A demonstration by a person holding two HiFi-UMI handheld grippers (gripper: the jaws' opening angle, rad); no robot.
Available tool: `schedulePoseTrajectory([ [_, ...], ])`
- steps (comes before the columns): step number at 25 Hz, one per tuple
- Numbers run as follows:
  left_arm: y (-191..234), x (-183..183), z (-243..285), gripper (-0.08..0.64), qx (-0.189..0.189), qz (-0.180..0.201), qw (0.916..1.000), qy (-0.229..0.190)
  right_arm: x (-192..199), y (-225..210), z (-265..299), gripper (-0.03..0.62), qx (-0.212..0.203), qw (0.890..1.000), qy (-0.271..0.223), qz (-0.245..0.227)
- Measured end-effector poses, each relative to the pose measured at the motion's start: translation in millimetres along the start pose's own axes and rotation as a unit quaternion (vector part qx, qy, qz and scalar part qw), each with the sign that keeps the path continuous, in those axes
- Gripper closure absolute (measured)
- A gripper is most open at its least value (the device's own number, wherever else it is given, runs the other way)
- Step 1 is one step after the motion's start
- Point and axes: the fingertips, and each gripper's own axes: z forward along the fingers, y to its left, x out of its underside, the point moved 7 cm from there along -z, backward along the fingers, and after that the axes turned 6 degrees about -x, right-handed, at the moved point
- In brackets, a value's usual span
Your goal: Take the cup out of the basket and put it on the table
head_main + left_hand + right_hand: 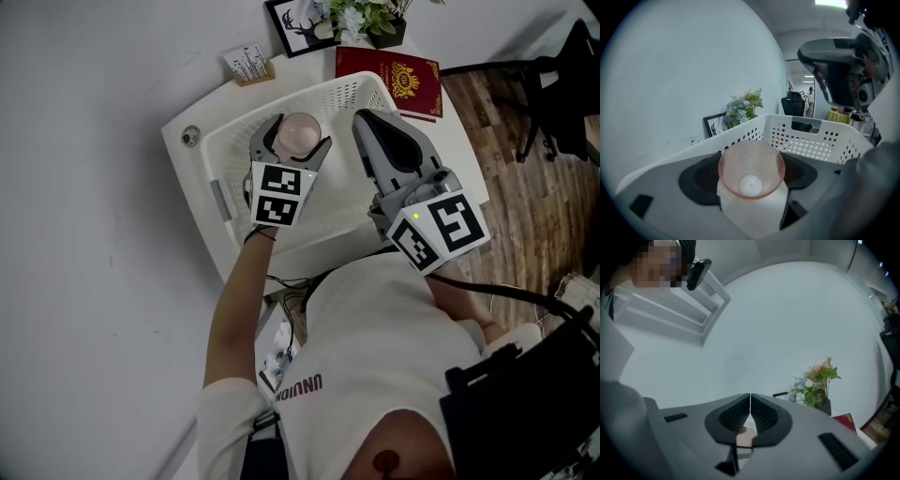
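Clamping the pink cup [300, 131] over the basket [349, 94], left hand-held gripper [296, 141] — right hand-held gripper [750, 405] clenched, empty.

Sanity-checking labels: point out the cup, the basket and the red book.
cup [751, 169]: left gripper view, inside of its pink bowl.
basket [820, 138]: left gripper view, perforated far wall.
red book [389, 80]: head view, middle of its cover.

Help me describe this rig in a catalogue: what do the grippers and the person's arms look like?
Both the left gripper and the right gripper are grey plastic with ribbed black pads; each carries a white cube with black square markers. The person wears a white short-sleeved T-shirt, forearms bare.
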Motion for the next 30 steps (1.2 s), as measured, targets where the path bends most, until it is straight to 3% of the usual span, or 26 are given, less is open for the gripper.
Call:
schedulePoseTrajectory([
  [7, 4.5, -9.1, -9.6, 0.163, -0.016, -0.016, 0.9996, -0.015, 0.2, 1.6, 1.1, 0.572, -0.004, 1.000, 0.002, 0.000],
  [30, 2.7, -40.3, -55.5, 0.163, -0.056, 0.020, 0.9954, -0.075, -0.3, 10.9, 7.0, 0.572, -0.021, 1.000, 0.006, 0.002],
])
